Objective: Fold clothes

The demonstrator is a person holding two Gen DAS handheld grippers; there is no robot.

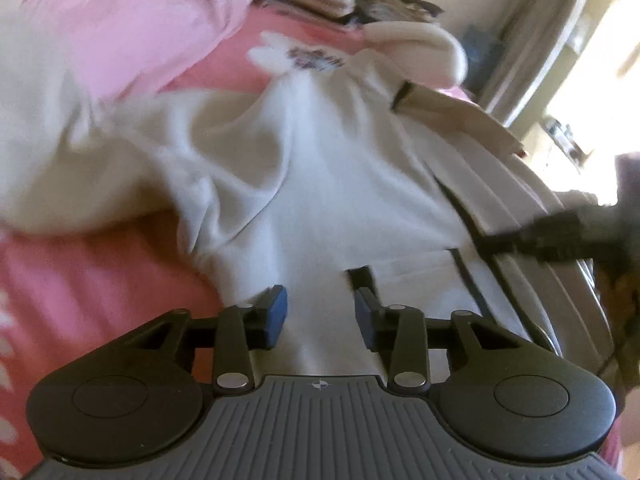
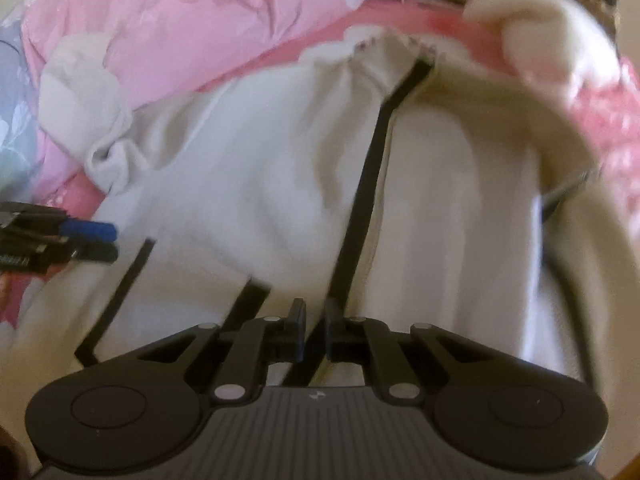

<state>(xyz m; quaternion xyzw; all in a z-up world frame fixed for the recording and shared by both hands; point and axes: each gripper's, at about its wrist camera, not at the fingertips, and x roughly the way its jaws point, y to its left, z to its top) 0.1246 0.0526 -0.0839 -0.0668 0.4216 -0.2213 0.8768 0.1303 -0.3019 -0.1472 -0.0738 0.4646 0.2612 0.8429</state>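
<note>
Left wrist view, left to right: we're seeing pink bedding filling the left edge, a pink floral duvet bunching in the upper left, and the white garment with black trim sprawling across the centre. Left gripper is sitting low centre, jaws standing partly apart, blue pads just above the white cloth with fabric showing in the gap; we can't tell whether they're pinching it. Right gripper is poking in at the right edge, over the black trim. Right wrist view: left gripper is showing at the left edge, blue pads spread. The garment is running up the middle, a black stripe crossing it top to bottom, gathered edge toward upper centre. Right gripper is sitting bottom centre, jaws nearly together with the stripe running between them; blur is stopping us from confirming contact.
</note>
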